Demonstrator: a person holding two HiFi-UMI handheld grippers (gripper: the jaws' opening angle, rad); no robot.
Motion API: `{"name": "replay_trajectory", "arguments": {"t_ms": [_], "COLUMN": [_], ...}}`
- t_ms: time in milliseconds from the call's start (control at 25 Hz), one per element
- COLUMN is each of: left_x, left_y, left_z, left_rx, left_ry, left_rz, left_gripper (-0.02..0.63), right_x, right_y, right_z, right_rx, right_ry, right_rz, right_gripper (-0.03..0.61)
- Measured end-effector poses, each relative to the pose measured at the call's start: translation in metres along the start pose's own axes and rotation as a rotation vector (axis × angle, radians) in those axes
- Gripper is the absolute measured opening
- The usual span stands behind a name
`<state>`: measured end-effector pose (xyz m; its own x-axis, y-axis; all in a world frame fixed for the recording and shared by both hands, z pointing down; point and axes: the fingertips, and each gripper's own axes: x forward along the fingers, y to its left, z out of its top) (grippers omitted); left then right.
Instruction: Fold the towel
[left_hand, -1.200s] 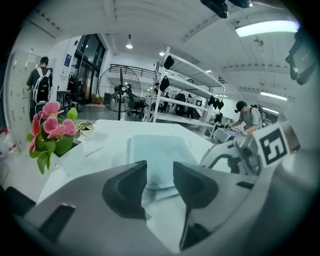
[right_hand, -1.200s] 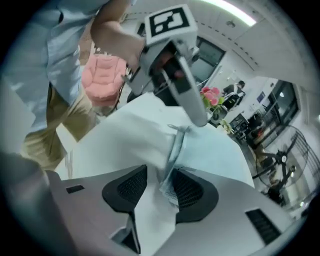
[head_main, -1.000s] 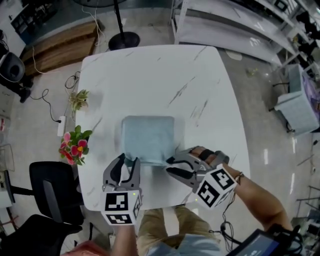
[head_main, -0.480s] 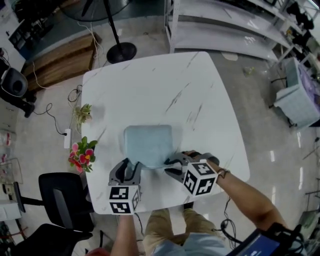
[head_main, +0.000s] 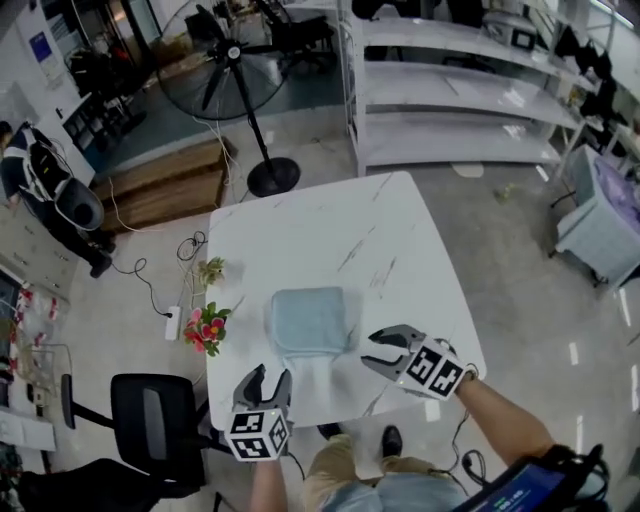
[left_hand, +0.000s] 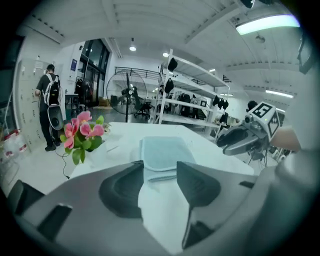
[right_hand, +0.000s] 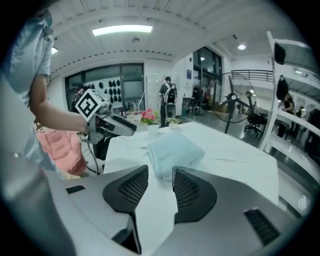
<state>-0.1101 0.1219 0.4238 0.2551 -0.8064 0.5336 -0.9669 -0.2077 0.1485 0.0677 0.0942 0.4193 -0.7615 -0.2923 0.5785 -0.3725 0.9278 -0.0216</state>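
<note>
While left gripper (head_main: 268, 375), right gripper (head_main: 370, 352) (marker cubes (head_main: 250, 432)) just opened empty, towel (head_main: 310, 320) folded.

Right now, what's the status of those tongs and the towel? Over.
Left tongs, right tongs just opened wider, empty, clear of the towel. Towel folded, flat on white table. Pink flowers at table edge, not in the way.

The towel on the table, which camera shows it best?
The head view: it looks down on the whole folded towel, every edge clear against the white table. The left gripper view shows it low and foreshortened; the right gripper view shows it side-on, a soft mound.
</note>
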Motion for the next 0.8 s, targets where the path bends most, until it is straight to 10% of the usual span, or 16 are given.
{"name": "replay_trajectory", "arguments": {"t_ms": [480,800], "left_x": [-0.134,-0.177], "left_y": [-0.148,-0.187], "left_z": [0.208,0.242], "left_rx": [0.139,0.217], "left_ry": [-0.556,-0.674], "left_rz": [0.007,0.090], "left_gripper": [0.163,0.024], "right_x": [-0.174,-0.232], "right_y": [0.005,0.025], "right_z": [0.151,0.195], "right_rx": [0.083,0.005], "right_ry": [-0.470,-0.667], "right_rz": [-0.343,-0.486], "right_gripper": [0.123,0.015]}}
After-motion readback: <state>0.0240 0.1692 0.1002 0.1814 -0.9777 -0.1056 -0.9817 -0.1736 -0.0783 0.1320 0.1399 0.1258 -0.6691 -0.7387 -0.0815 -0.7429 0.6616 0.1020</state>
